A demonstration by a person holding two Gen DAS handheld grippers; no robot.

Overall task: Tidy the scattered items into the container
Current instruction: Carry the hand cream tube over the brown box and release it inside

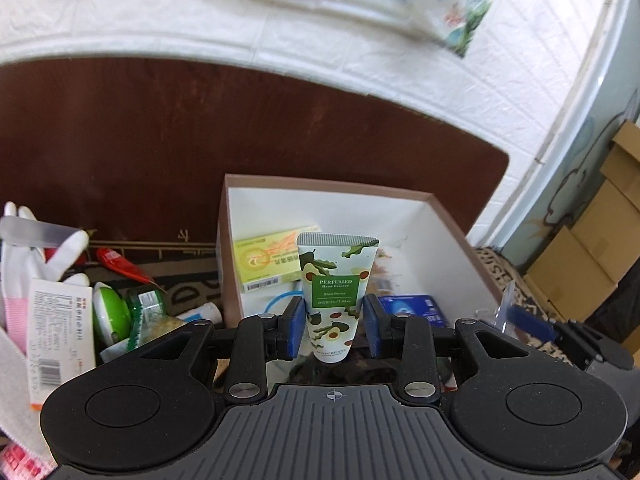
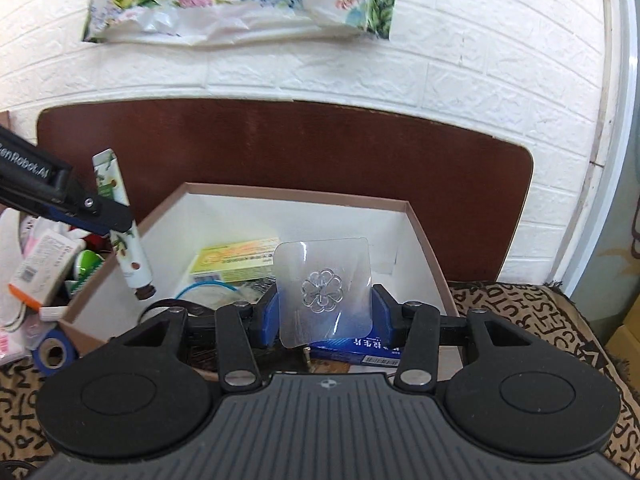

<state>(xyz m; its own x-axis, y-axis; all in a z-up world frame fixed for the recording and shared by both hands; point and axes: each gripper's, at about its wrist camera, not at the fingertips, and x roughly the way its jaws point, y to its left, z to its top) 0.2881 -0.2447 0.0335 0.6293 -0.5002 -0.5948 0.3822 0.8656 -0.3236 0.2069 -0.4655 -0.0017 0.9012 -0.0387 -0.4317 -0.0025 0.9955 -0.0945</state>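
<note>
My left gripper [image 1: 332,326] is shut on a hand cream tube [image 1: 334,292] with an avocado print, held upright with its cap downward over the near edge of the container. The container is an open box [image 1: 436,208] with white walls and a brown rim. My right gripper [image 2: 326,316] is shut on a clear adhesive hook sheet [image 2: 326,290] with a flower-shaped hook, also above the box [image 2: 420,224]. In the right wrist view the left gripper [image 2: 108,216] holds the tube [image 2: 128,248] over the box's left wall. A yellow-green carton [image 1: 272,258] and a blue carton [image 1: 412,308] lie in the box.
Left of the box lie scattered things: a white glove [image 1: 24,256], a nail file [image 1: 36,232], a white barcode packet [image 1: 56,328], a green-white item [image 1: 108,312], a red tube [image 1: 120,264] and a blue tape roll [image 2: 54,350]. A letter-patterned mat [image 2: 540,320] covers the near table. Cardboard boxes [image 1: 592,248] stand at right.
</note>
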